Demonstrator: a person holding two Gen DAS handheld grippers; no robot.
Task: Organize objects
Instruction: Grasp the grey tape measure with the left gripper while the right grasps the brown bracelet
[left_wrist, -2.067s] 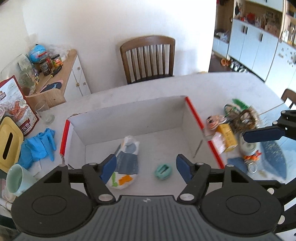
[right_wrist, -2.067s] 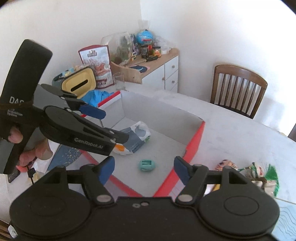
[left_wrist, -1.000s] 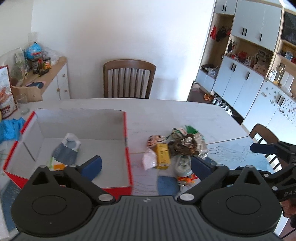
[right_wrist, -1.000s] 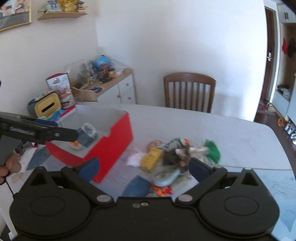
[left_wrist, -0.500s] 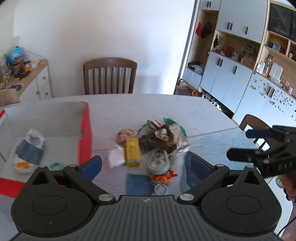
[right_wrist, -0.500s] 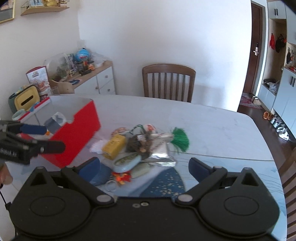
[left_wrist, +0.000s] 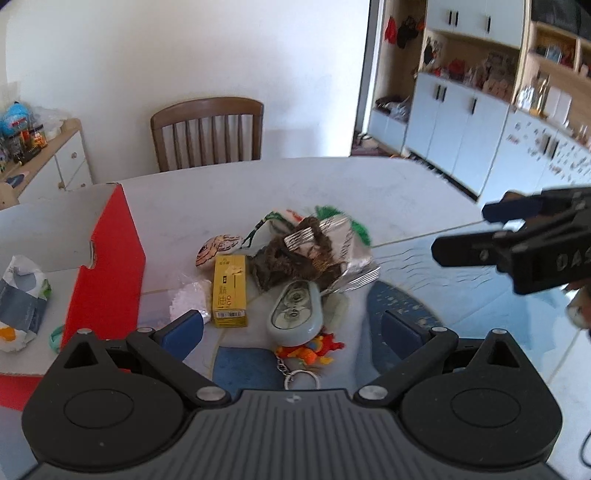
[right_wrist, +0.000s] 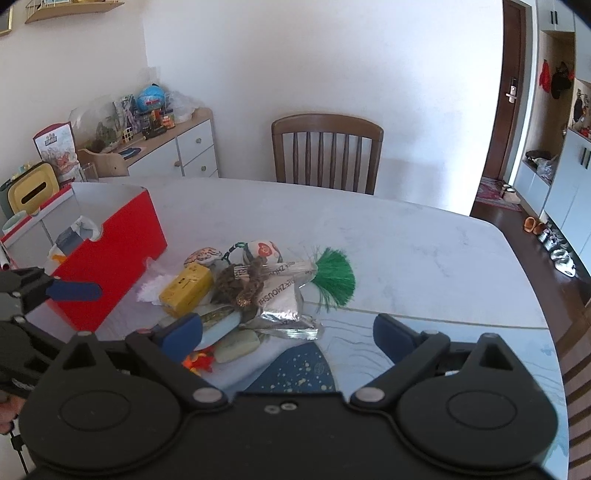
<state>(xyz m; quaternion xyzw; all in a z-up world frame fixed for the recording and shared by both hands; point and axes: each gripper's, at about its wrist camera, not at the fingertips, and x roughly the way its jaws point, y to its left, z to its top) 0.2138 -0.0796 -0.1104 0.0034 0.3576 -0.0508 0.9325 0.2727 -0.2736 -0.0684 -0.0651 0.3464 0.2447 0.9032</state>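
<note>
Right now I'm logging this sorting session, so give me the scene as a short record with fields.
container: red box, open top, on the table
in box: a grey-white pouch
loose pile: right of the box; yellow carton, grey oval case, silver foil pack, green tassel
left tool: open, empty, above the pile
right tool: open, empty

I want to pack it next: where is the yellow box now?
In the left wrist view the yellow box lies flat on the table, at the left of the pile, between the red box and the grey oval case.
</note>
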